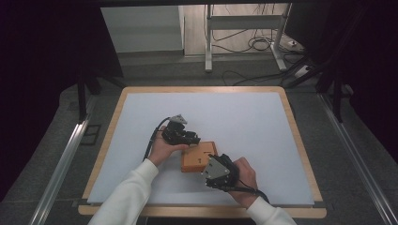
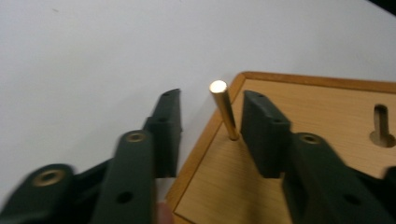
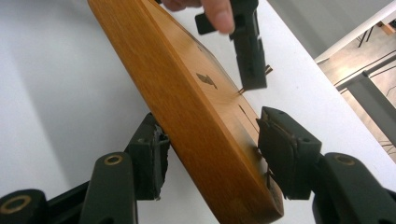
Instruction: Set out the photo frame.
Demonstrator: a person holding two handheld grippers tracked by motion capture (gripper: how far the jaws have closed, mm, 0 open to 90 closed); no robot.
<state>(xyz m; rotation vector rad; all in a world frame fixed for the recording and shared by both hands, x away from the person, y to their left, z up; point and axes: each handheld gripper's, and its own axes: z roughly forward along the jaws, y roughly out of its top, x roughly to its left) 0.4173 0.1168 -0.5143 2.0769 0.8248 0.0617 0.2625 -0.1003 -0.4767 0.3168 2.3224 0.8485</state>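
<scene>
Wooden orange-brown board lies on white table; right gripper clamps its edge. Left gripper, released, straddles upright brass pin.

Left gripper with jaws apart, right gripper with jaws partly closed, hands close together

I see the wooden board on the table, near its front edge. The left gripper sits at the board's far left corner, its jaws either side of the upright pin without touching it. The right gripper sits at the board's near right edge, one jaw above it, one below.
</scene>
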